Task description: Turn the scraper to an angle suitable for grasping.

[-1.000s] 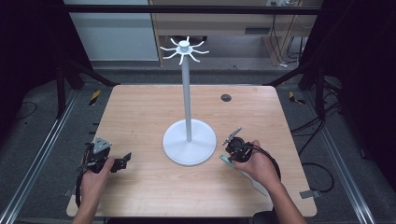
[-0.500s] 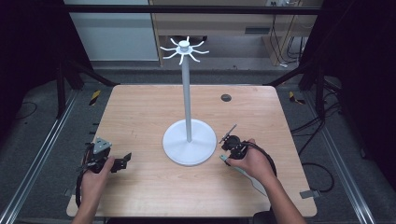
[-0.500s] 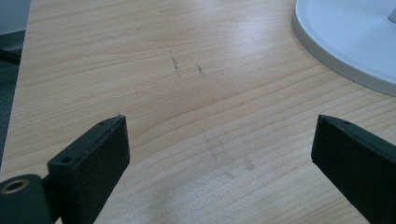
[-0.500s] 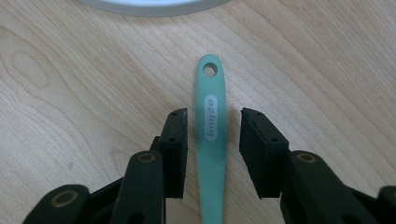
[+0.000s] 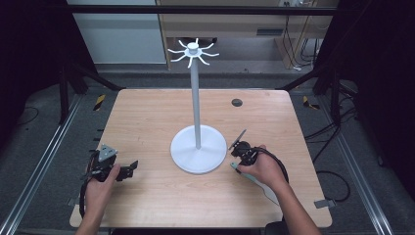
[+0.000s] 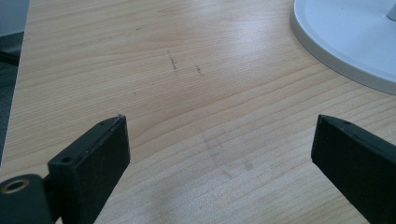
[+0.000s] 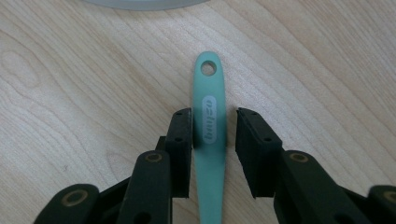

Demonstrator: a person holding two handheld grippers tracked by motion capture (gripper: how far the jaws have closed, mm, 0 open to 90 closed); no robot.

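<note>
A person's right gripper (image 7: 214, 140) is straddling the handle of a slim green utensil (image 7: 211, 135) lying flat on the wooden table (image 5: 147, 127), its jaws standing narrowly apart on either side of the handle, the left pad touching or all but touching it and a small gap showing on the other side, so the grip is not yet closed. The handle's rounded end, with a hanging hole, is pointing straight ahead of the gripper toward the rim of the white stand's base (image 7: 144, 3), which is lying just beyond. In the high view the right gripper (image 5: 241, 149) is sitting just beside that round base (image 5: 198, 149), under a tall pole topped with radiating hooks (image 5: 193, 51). The left gripper (image 6: 219, 154) is resting wide open and empty over bare wood, the base's edge (image 6: 345, 42) showing ahead and to its right. The utensil is looking thin, light and probably plastic or silicone, stiff enough along the handle but smooth and likely to slip or pivot; taking hold across the flat middle of the handle, behind the hole, is looking like the soundest choice, leaving the hole free for a hook
</note>
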